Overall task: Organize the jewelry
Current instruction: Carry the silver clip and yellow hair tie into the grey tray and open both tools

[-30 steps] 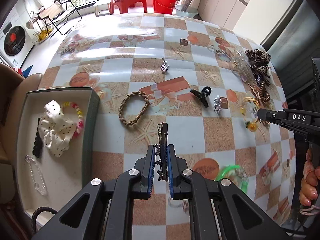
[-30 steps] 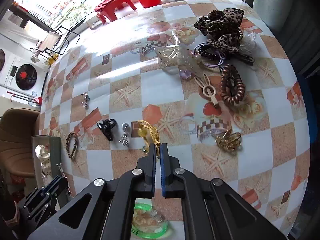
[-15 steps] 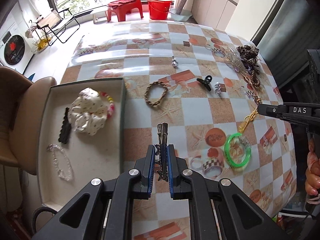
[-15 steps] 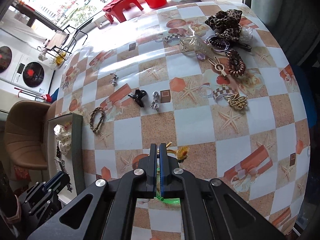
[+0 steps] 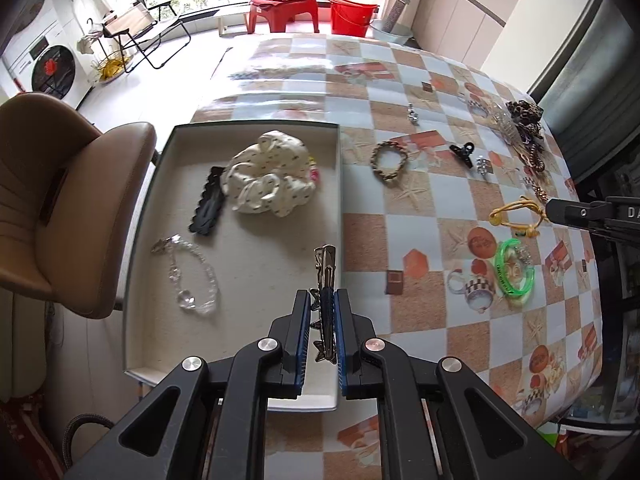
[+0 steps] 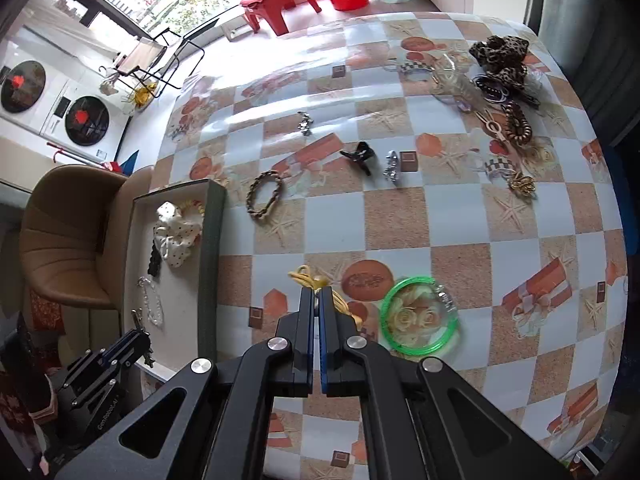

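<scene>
My left gripper (image 5: 323,296) is shut on a metal alligator hair clip (image 5: 325,268), which it holds above the right side of the grey tray (image 5: 340,184). The tray holds a white dotted scrunchie (image 5: 268,180), a black clip (image 5: 208,200) and a clear bead bracelet (image 5: 188,276). My right gripper (image 6: 319,292) is shut on a yellow cord bracelet (image 6: 308,276), which dangles over the table just right of the tray (image 6: 212,240). The left wrist view shows that cord (image 5: 516,216) hanging from the right gripper's tip (image 5: 554,210).
On the tablecloth lie a green bangle (image 6: 418,316), a braided brown bracelet (image 6: 264,196), a black claw clip (image 6: 360,156) and small silver pieces. A pile with a leopard scrunchie (image 6: 500,60) sits at the far right. A brown chair (image 6: 64,232) stands left of the tray.
Both grippers have risen and moved left toward the tray. The hair clip now hangs over the tray. The yellow cord came off the table and was carried past the green bangle.
</scene>
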{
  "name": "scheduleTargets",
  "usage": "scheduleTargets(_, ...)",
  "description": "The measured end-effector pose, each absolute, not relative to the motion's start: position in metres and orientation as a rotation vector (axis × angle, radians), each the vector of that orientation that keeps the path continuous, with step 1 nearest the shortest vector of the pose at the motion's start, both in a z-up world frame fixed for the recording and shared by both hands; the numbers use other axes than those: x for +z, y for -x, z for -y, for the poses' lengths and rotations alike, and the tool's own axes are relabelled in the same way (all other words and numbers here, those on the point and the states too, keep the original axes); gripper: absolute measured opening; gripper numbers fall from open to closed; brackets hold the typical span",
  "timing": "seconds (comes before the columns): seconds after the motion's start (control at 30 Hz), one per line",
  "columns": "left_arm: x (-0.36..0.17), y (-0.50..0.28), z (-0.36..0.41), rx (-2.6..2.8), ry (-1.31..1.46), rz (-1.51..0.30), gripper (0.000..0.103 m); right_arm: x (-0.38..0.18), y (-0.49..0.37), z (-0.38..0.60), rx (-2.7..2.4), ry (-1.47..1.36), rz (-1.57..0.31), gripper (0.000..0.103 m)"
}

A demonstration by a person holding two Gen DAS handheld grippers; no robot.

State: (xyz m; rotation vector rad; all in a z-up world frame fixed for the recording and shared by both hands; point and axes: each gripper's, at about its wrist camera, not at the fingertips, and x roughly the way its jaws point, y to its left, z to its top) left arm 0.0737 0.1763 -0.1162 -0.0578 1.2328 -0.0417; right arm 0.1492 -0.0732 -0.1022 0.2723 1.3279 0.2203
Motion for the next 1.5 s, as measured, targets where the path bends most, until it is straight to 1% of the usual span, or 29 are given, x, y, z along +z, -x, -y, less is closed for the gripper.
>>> scheduleTargets(0.23, -0.117, -0.063, -0.218, -0.001, 0.086, -1.228, 0.015, -0.087, -0.143, 0.011, 0.324, -0.224, -1.323, 0.002)
scheduleTargets(0.43, -0.127, -0.055, -0.253, 0.045, 0.107, -1.240, 0.015, -0.085, -0.140, -0.046, 0.420, -0.185, -1.329, 0.002)
scheduleTargets(0.6, -0.141, -0.051, -0.274, 0.076, 0.116, -1.263, 0.015, -0.097, -0.137, -0.089, 0.479, -0.161, -1.357, 0.002)
scheduleTargets(0.83, -0.169, -0.056, -0.291, 0.097, 0.101, -1.303, 0.015, -0.137, -0.136, -0.136, 0.519, -0.133, -1.441, 0.002)
scheduleTargets(1.1, -0.193, -0.074, -0.293, 0.104, 0.084, -1.328, 0.015, -0.184, -0.157, -0.150, 0.464, -0.081, -1.505, 0.002)
scheduleTargets(1.5, -0.210, -0.086, -0.288, 0.151, 0.039, -1.353, 0.015, -0.215, -0.189, -0.141, 0.416, -0.089, -1.549, 0.002)
